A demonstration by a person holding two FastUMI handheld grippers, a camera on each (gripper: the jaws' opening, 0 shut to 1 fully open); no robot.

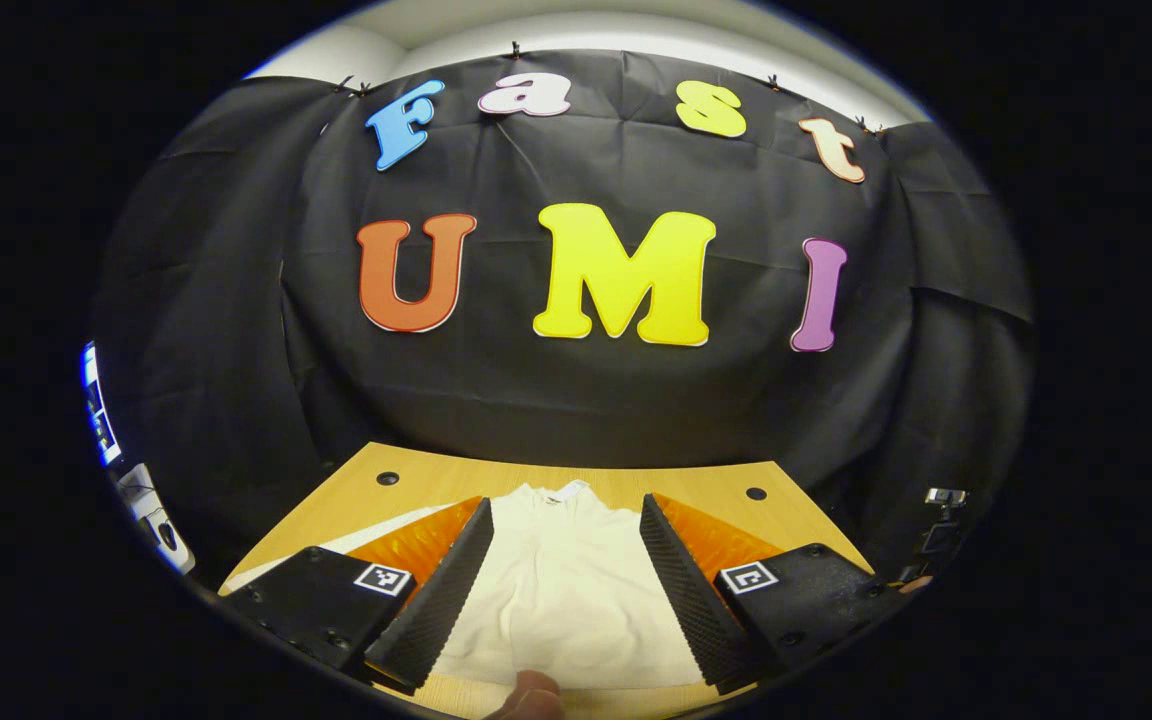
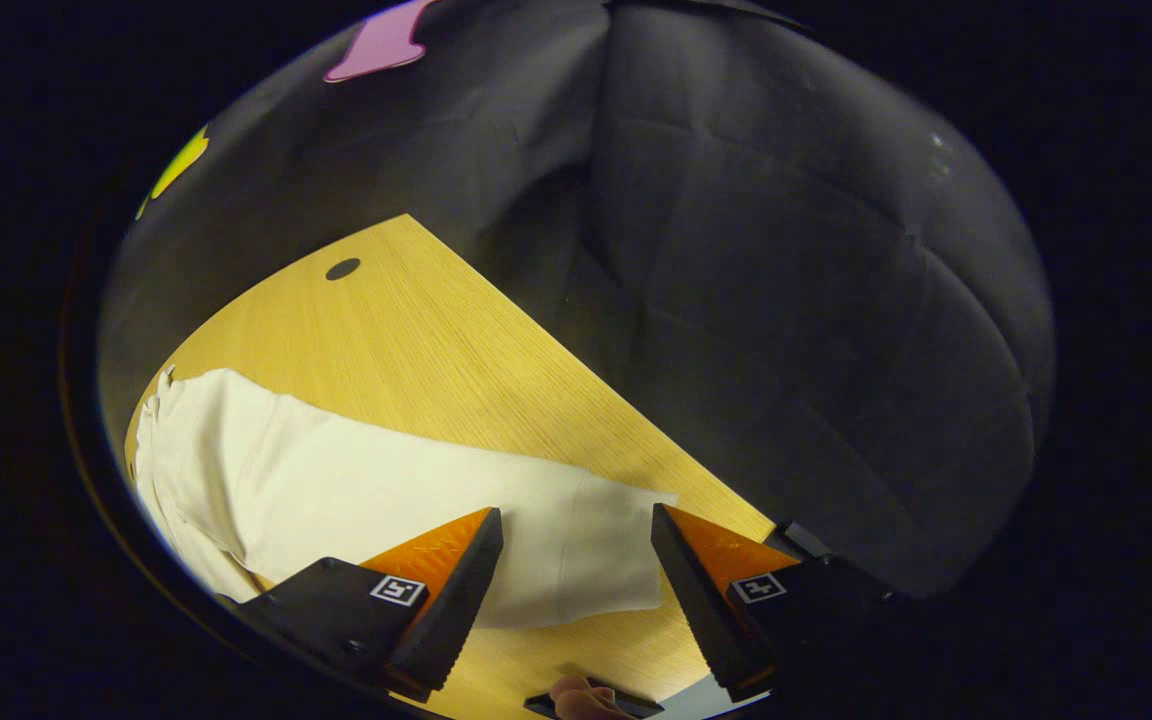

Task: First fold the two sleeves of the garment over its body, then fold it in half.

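Observation:
A cream-white garment (image 1: 566, 580) lies flat on the wooden table (image 1: 416, 480), its collar toward the far edge. In the left gripper view my left gripper (image 1: 566, 515) hovers open above the garment's body, a finger on each side of it. In the right gripper view one long sleeve (image 2: 416, 500) stretches out across the table, its cuff end near the table's edge. My right gripper (image 2: 576, 530) is open above that cuff end, nothing between its fingers.
The table has round holes (image 1: 388, 478) near its far corners, one of them the hole (image 2: 343, 268) in the right gripper view. Black cloth walls close in behind and beside the table. A fingertip (image 1: 531, 690) shows at the bottom, and part of a hand (image 2: 581, 695).

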